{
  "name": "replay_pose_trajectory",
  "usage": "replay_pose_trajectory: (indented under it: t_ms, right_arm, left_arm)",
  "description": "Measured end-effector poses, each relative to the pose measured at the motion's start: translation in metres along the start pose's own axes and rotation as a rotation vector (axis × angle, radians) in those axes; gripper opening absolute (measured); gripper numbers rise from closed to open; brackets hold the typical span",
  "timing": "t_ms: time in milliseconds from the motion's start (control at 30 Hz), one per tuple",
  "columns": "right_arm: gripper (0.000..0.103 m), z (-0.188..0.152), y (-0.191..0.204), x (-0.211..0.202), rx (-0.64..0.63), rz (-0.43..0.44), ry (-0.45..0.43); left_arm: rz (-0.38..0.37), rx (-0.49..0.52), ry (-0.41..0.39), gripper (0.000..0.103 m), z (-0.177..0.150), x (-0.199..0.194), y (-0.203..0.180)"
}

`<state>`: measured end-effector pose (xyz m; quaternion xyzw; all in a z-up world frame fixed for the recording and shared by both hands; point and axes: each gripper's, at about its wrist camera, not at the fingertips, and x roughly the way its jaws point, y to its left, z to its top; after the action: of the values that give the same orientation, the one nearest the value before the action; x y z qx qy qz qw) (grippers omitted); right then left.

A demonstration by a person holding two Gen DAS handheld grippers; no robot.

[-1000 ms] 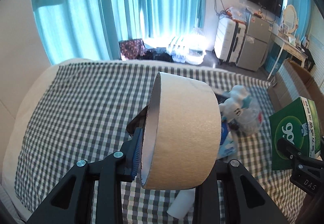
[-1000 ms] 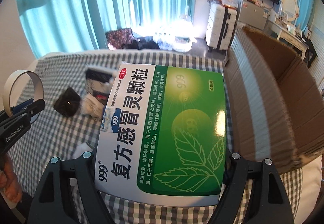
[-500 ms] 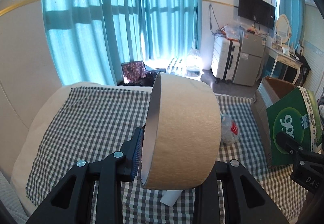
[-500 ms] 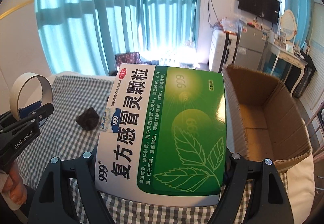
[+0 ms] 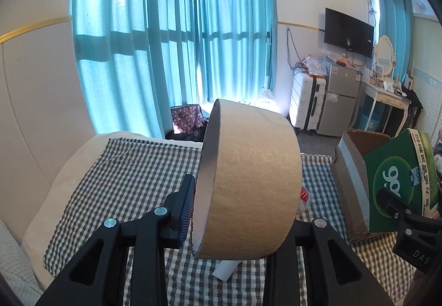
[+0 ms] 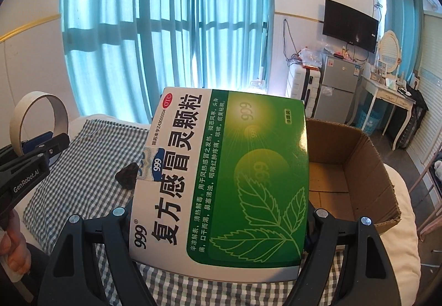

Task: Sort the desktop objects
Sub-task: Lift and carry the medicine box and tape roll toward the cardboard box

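Observation:
My left gripper [image 5: 243, 209] is shut on a wide roll of beige tape [image 5: 254, 184], held upright on its edge above the checked cloth [image 5: 124, 181]. In the right wrist view the same tape roll [image 6: 59, 112] and left gripper [image 6: 41, 145] show at the far left. My right gripper [image 6: 221, 223] is shut on a green and white medicine box [image 6: 221, 176], gripped by its two sides, face up. The medicine box [image 5: 400, 178] also appears at the right of the left wrist view. An open cardboard box [image 6: 359, 167] stands just right of it; the part I see holds nothing.
A small black object [image 6: 128, 172] lies on the cloth behind the medicine box. A white paper tube [image 5: 225, 271] and a clear bag with red print [image 5: 304, 195] lie under the tape roll. A hand [image 6: 13, 237] holds the left gripper. Curtains, suitcase and fridge stand beyond.
Both grippers have risen with their loads and tilted upward. The cardboard box has come fully into view. The items on the cloth have slid down and out of sight.

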<state>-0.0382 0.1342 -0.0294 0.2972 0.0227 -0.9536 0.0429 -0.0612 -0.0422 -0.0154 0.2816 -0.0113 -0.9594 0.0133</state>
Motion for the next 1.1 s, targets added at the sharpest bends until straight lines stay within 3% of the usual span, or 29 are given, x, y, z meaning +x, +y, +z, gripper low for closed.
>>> replay_pose_trajectory:
  t_ms: [467, 1100]
  right_arm:
    - [0.08, -0.001, -0.046, -0.018, 0.05, -0.04, -0.037]
    - [0.08, 0.001, -0.125, -0.027, 0.117, -0.147, -0.052]
  left_arm:
    - [-0.031, 0.051, -0.036, 0.031, 0.014, -0.004, -0.054]
    - [-0.147, 0.077, -0.041, 0.031, 0.021, 0.007, -0.134]
